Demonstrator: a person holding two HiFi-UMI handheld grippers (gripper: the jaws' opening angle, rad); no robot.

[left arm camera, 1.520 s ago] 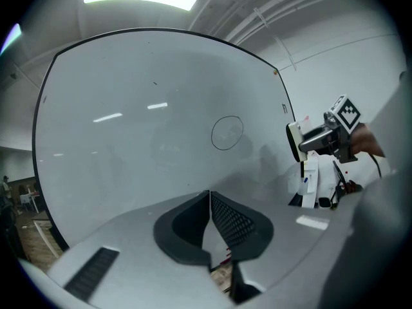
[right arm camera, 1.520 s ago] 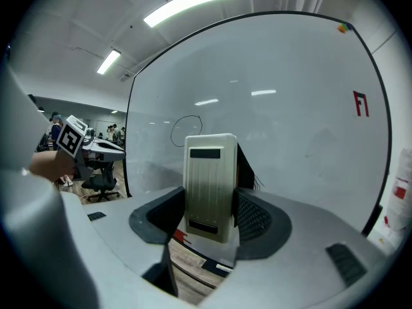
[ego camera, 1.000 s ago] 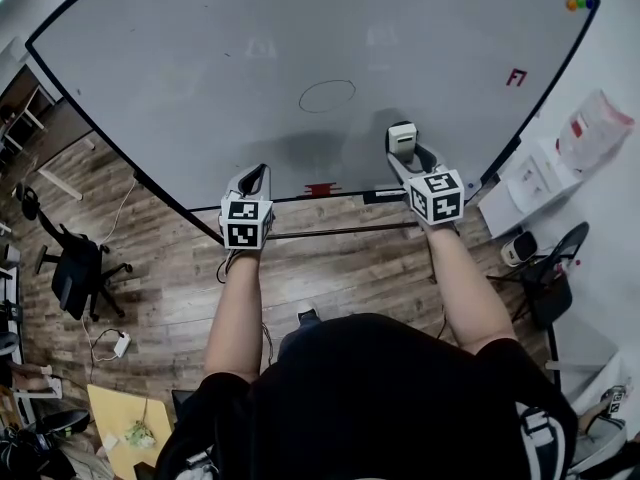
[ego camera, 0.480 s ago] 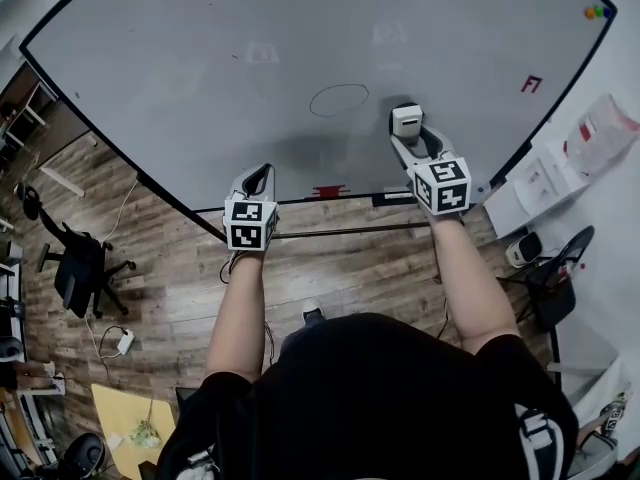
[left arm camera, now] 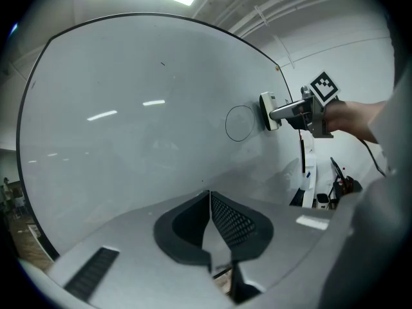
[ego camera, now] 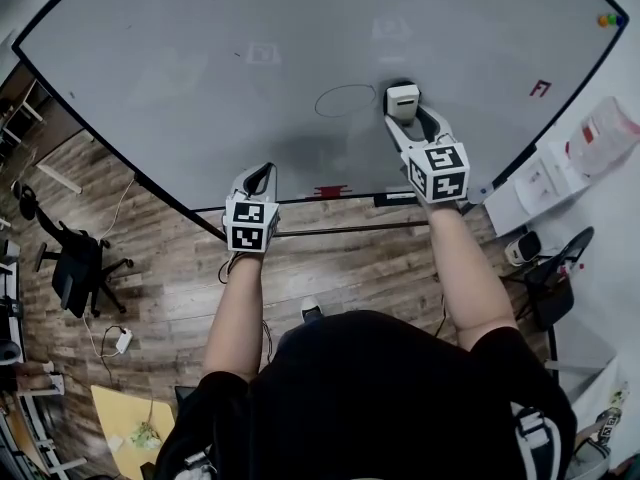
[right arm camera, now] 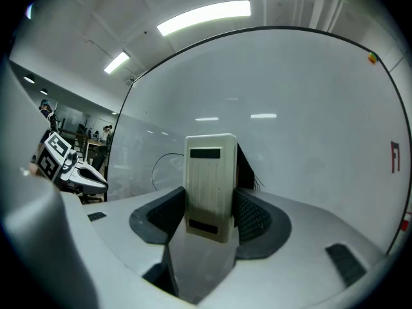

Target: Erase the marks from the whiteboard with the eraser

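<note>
The right tool (ego camera: 403,116) holds the eraser (ego camera: 402,96) just right of the oval (ego camera: 345,100) drawn on the whiteboard (ego camera: 180,68), the left tool (ego camera: 258,176) below-left of that oval.

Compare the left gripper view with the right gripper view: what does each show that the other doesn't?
Only the left gripper view: the left gripper's jaws shut on nothing, and the whole drawn circle with the eraser just right of it. Only the right gripper view: the right gripper's jaws clamped on that eraser, the red mark and coloured magnets. Both: the whiteboard, the eraser, part of the circle.
</note>
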